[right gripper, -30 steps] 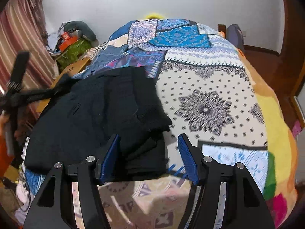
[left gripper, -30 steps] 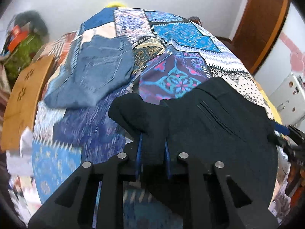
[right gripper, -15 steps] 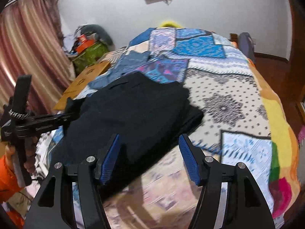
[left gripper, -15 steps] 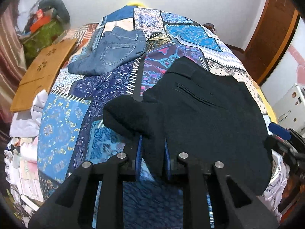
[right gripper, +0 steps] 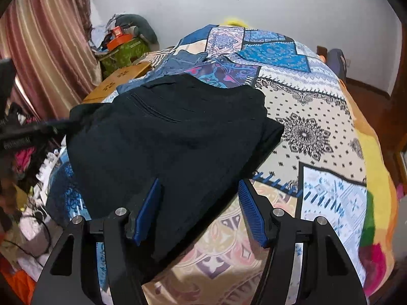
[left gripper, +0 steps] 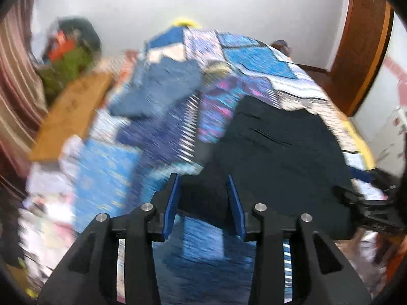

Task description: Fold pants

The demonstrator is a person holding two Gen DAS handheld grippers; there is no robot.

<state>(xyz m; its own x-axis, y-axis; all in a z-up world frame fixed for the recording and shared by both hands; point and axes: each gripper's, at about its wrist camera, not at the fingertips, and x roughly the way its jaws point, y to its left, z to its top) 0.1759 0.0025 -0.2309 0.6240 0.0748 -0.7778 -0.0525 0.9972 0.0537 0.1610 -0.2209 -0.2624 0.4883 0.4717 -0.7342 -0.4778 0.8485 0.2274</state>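
Far left off the bed, a wooden board (left gripper: 73, 117) and a green bag (right gripper: 124, 50) sit as clutter, not part of the fold. Next, folded blue jeans (left gripper: 162, 89) lie flat at the far left of the patchwork bedspread (right gripper: 318, 132), likely a finished piece parked out of the way. The left gripper (left gripper: 203, 198) has just been opening: its blue pads stand apart with only a dark edge of cloth showing loosely between them, nothing pinched, so it reads as letting go of the corner it carried. The view is badly motion-blurred. Black pants (right gripper: 173, 137) lie folded in a thick stack mid-bed, near the front edge, back pocket slit up, layers showing at the right side. The right gripper (right gripper: 201, 208) hangs over the near edge of that stack, jaws wide and not pressing the cloth, probably poised after release or ready to tidy the edge. The fold looks nearly done; the left corner bump may need flattening.
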